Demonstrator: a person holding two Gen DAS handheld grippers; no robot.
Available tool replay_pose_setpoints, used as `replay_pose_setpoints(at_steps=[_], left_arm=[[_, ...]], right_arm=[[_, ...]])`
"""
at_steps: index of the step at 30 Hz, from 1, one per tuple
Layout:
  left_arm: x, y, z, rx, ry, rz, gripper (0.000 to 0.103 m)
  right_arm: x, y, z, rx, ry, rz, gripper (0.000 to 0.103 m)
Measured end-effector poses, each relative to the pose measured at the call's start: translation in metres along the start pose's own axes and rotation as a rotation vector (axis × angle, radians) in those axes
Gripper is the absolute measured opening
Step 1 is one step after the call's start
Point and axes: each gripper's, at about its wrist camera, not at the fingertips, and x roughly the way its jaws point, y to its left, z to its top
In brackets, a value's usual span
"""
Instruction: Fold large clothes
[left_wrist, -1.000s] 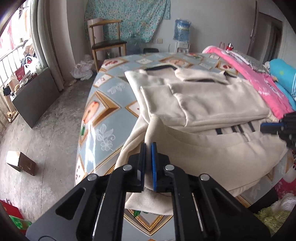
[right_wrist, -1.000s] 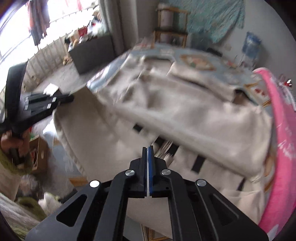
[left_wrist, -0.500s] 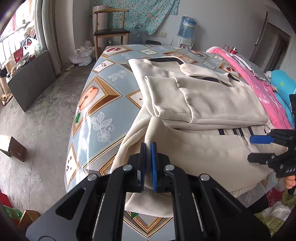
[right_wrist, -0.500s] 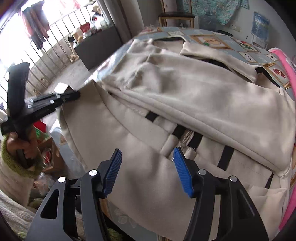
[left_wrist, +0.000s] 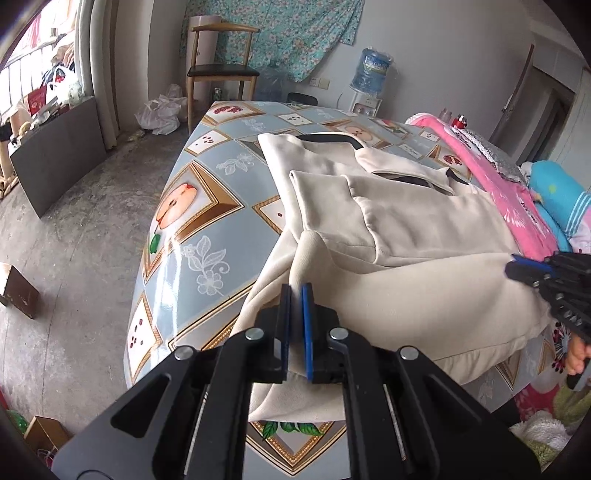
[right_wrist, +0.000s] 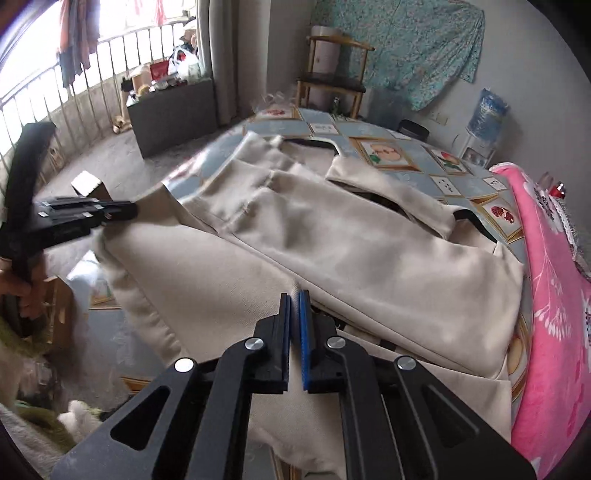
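A large cream jacket (left_wrist: 406, 229) lies partly folded on a patterned table (left_wrist: 207, 206); it also shows in the right wrist view (right_wrist: 351, 243). My left gripper (left_wrist: 295, 291) is shut on the jacket's near left hem edge, which is lifted off the table. My right gripper (right_wrist: 294, 295) is shut on the near right part of the same hem; it also shows at the right edge of the left wrist view (left_wrist: 517, 264). The left gripper appears at the left of the right wrist view (right_wrist: 129, 210).
A pink blanket (left_wrist: 509, 192) and a blue pillow (left_wrist: 554, 192) lie along the table's right side. A wooden chair (left_wrist: 218, 74) and a water dispenser (left_wrist: 371, 70) stand beyond the far end. A dark cabinet (left_wrist: 55, 147) and boxes sit on the floor at left.
My right gripper opened half a second ago and has now shut again on the jacket hem. My left gripper has kept its grip and raised the hem a little toward the folded part.
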Motion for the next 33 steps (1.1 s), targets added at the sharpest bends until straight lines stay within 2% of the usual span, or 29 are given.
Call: replay_pose_setpoints(at_steps=[2,5,7,9,11,14,15,16,18,19,21,23,27,31,33], left_arm=[[0.003,-0.001,0.001,0.004,0.013,-0.002,0.006],[0.003,-0.003,0.006,0.020,0.034,-0.016,0.011],[0.003,-0.002,0.009,0.024,0.040,-0.026,0.036],[0.009,-0.005,0.012,0.043,0.058,-0.014,0.043],[0.018,-0.009,0.015,0.072,0.082,0.014,0.043],[0.030,-0.015,0.014,0.109,0.095,0.068,0.043],[0.030,-0.015,0.013,0.115,0.091,0.079,0.035],[0.030,-0.016,0.012,0.122,0.081,0.082,0.020],[0.025,-0.018,0.009,0.134,0.060,0.087,0.008],[0.017,-0.020,0.008,0.142,0.038,0.094,0.006],[-0.008,-0.023,0.008,0.160,-0.032,0.096,0.005],[-0.031,-0.026,0.005,0.174,-0.100,0.097,0.005],[-0.021,-0.020,0.005,0.138,-0.081,0.117,0.005],[-0.014,-0.016,0.002,0.100,-0.087,0.133,0.006],[-0.008,-0.015,0.001,0.075,-0.069,0.128,0.006]], right_arm=[[0.018,0.004,-0.004,-0.012,0.035,-0.022,0.005],[0.004,0.010,0.000,-0.018,-0.017,-0.027,0.005],[0.003,0.004,0.000,0.013,-0.023,-0.017,0.005],[0.009,-0.003,-0.006,0.048,0.001,0.002,0.005],[0.012,0.000,-0.011,0.046,0.010,-0.002,0.005],[0.006,0.005,-0.014,0.039,-0.005,-0.012,0.005],[0.003,0.005,-0.014,0.042,-0.011,-0.013,0.005],[-0.002,0.005,-0.014,0.046,-0.019,-0.012,0.005],[-0.017,0.006,-0.013,0.050,-0.047,-0.011,0.005],[-0.028,0.008,-0.012,0.047,-0.074,-0.015,0.005],[-0.047,0.012,-0.010,0.032,-0.135,-0.039,0.005],[-0.049,0.012,-0.010,0.033,-0.176,-0.080,0.005],[-0.001,0.000,-0.007,0.080,-0.125,-0.062,0.005],[0.037,0.003,-0.012,0.059,-0.077,-0.099,0.005],[0.053,0.004,-0.019,0.070,-0.039,-0.090,0.005]])
